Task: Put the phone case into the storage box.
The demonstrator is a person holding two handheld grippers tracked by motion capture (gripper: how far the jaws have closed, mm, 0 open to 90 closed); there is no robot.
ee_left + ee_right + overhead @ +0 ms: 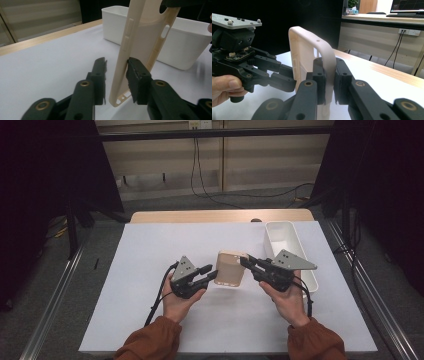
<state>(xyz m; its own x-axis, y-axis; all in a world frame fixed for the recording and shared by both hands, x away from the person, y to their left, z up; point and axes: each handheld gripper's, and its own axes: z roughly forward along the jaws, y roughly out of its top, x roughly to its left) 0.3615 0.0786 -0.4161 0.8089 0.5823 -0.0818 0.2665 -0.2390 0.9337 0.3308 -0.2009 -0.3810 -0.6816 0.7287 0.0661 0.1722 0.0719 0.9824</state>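
A cream phone case (230, 268) stands on edge above the white sheet, between both hands. My right gripper (246, 261) is shut on its rounded corner; in the right gripper view both pads (320, 75) press on the case's rim (329, 57). My left gripper (212, 271) reaches in from the other side. In the left gripper view its jaws (116, 67) straddle the case's side edge (125, 50): the right pad rests against it and a gap shows at the left pad, so this gripper is open. The left gripper (287, 77) also appears in the right gripper view.
A white oblong bin (286, 236) sits at the right of the sheet, just behind my right gripper, and appears behind the case in the left gripper view (185, 47). White paper (150, 270) covers the wooden table (200, 216). Cables lie on the floor beyond.
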